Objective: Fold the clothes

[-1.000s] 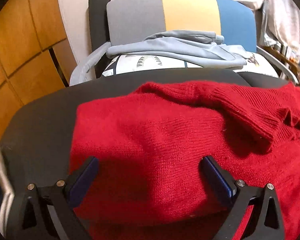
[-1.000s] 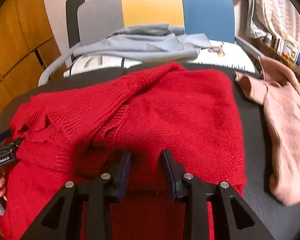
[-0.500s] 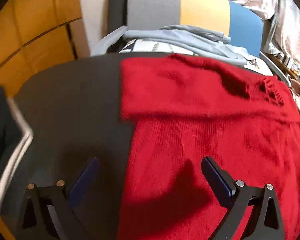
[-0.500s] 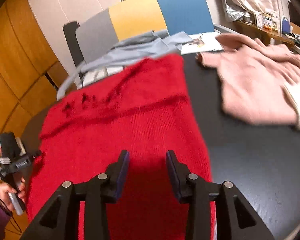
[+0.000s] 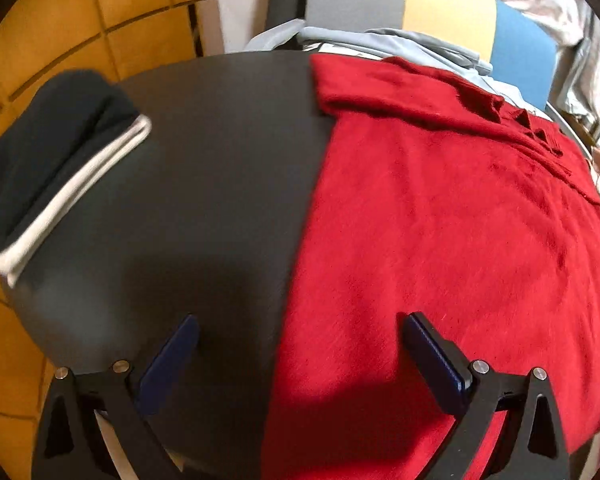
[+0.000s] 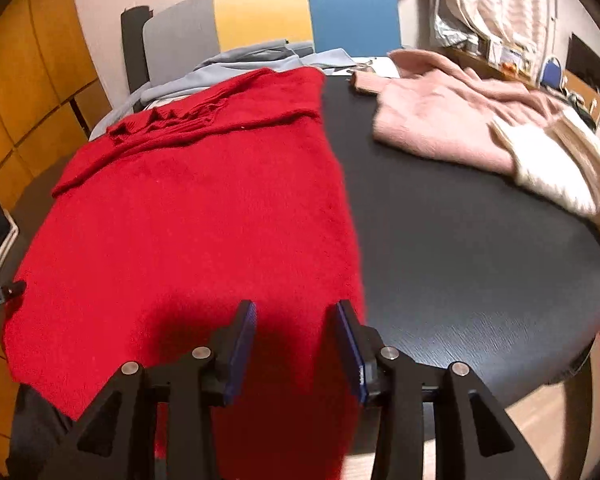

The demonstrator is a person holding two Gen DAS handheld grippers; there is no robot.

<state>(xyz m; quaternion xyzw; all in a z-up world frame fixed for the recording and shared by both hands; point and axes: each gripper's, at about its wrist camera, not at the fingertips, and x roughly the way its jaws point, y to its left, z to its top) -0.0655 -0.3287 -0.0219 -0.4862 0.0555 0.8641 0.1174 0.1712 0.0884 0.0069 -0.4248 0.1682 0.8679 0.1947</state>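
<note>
The red sweater (image 6: pixel 204 216) is lying spread on the round black table (image 6: pixel 460 248), its near hem hanging over the near edge and a sleeve folded across its far part. The left gripper (image 5: pixel 300 344) is hovering over the sweater's left edge with its fingers spread wide and nothing between them. The right gripper (image 6: pixel 296 336) is hovering over the near right corner; its jaws have just been opening, and the knit below is not pinched.

The sweater is looking soft, fuzzy and thick, so a pinch is likely catching both layers or only fluff, and the overhanging hem could be dragging the cloth off the table as a corner is lifted. The smooth tabletop is offering little friction. A pink sweater (image 6: pixel 452 120) is lying far right, and a dark folded stack (image 5: pixel 56 152) far left; a wide fold could be brushing either.
</note>
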